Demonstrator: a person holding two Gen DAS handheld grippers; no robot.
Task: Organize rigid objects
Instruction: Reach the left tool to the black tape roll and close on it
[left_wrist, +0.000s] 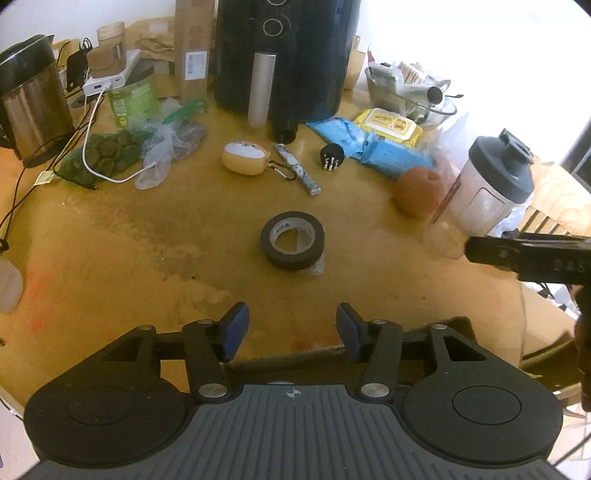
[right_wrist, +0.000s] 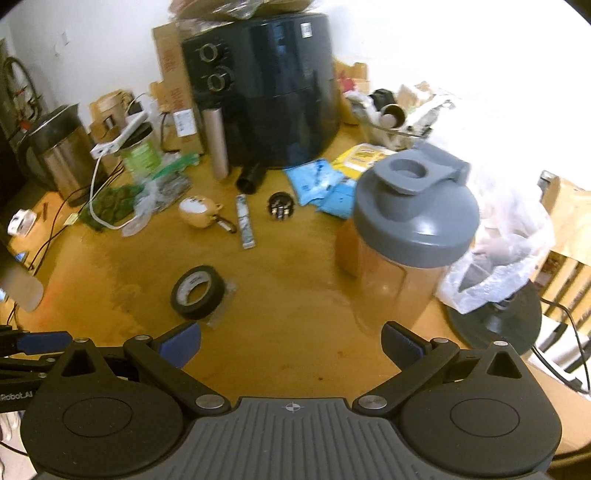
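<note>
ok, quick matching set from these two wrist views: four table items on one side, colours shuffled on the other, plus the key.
Things:
1. tape roll
2. shaker bottle lid
3. wipes pack
4. kettle

Colours:
A. yellow
B. shiny metal
C. black
D. grey

Pairs: 1-C, 2-D, 3-A, 4-B
</note>
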